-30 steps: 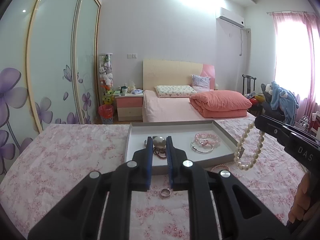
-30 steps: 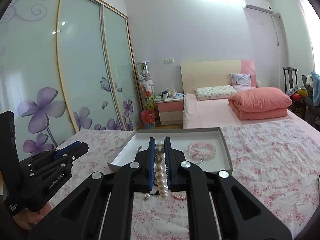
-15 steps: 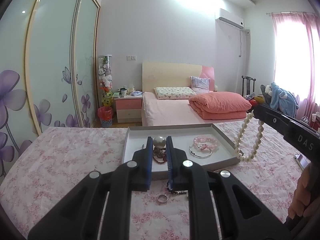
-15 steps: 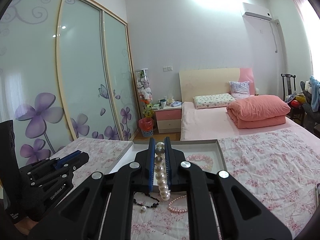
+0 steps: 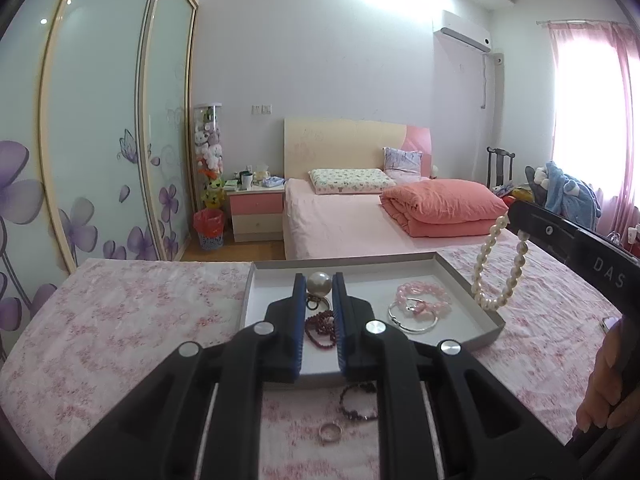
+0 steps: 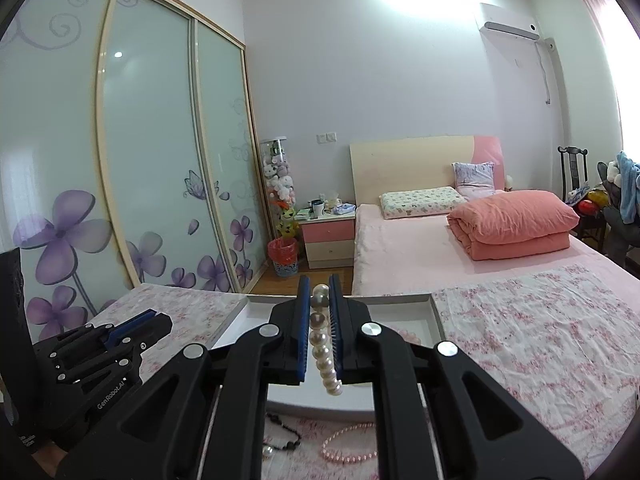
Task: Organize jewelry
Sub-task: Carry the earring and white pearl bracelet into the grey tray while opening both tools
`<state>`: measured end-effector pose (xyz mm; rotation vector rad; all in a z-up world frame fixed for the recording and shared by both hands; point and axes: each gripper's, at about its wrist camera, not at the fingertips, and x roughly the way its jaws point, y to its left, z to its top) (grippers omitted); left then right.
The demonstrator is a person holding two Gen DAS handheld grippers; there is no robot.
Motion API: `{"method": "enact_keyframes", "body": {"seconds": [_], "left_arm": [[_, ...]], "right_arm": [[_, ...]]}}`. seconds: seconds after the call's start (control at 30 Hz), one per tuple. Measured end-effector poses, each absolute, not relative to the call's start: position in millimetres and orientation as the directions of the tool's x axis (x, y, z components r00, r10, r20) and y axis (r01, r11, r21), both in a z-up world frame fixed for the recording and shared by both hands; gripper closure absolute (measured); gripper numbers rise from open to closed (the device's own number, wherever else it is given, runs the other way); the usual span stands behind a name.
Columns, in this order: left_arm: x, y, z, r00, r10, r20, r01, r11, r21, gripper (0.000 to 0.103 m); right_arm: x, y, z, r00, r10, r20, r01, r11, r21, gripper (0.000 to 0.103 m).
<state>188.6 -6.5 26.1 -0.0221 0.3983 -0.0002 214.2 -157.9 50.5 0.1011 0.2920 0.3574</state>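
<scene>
Evidently mid-transfer: the right gripper (image 6: 319,298) pinches a white pearl bracelet (image 5: 498,266) by its top beads, so the loop hangs free, long axis vertical, over the right rim of the grey tray (image 5: 490,330), probably so it can be lowered in without snagging. The left gripper (image 5: 319,286) holds a large pearl pendant (image 5: 319,283) at its narrowed tips; its dark red bead strand (image 5: 320,328) trails down into the tray. A pink bracelet (image 5: 424,294) and silver bangle (image 5: 412,318) lie inside; a ring (image 5: 330,433) lies outside on the floral cloth (image 5: 120,320).
</scene>
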Motion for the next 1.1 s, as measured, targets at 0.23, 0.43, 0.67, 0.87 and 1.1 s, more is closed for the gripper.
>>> {"method": "enact_keyframes", "body": {"seconds": [0.23, 0.43, 0.67, 0.87, 1.1], "left_arm": [[230, -5, 15, 0.91, -0.02, -0.415, 0.011, 1.0, -0.023, 0.089], [263, -2, -2, 0.88, -0.043, -0.473, 0.025, 0.999, -0.045, 0.089], [290, -2, -18, 0.85, -0.057, -0.523, 0.03, 0.998, -0.059, 0.089], [306, -3, -31, 0.831, -0.071, -0.552, 0.037, 0.997, -0.073, 0.087], [310, 12, -36, 0.821, -0.047, -0.569, -0.006, 0.996, -0.09, 0.078]], "right_arm": [[248, -150, 44, 0.887, 0.356, -0.295, -0.321, 0.933, 0.161, 0.093], [285, -141, 23, 0.853, 0.357, -0.381, -0.309, 0.934, 0.182, 0.093], [314, -134, 1, 0.81, 0.363, -0.46, -0.288, 0.931, 0.226, 0.093], [325, -131, -8, 0.786, 0.359, -0.503, -0.281, 0.933, 0.226, 0.091], [320, -145, -6, 0.806, 0.331, -0.49, -0.246, 0.941, 0.232, 0.062]]}}
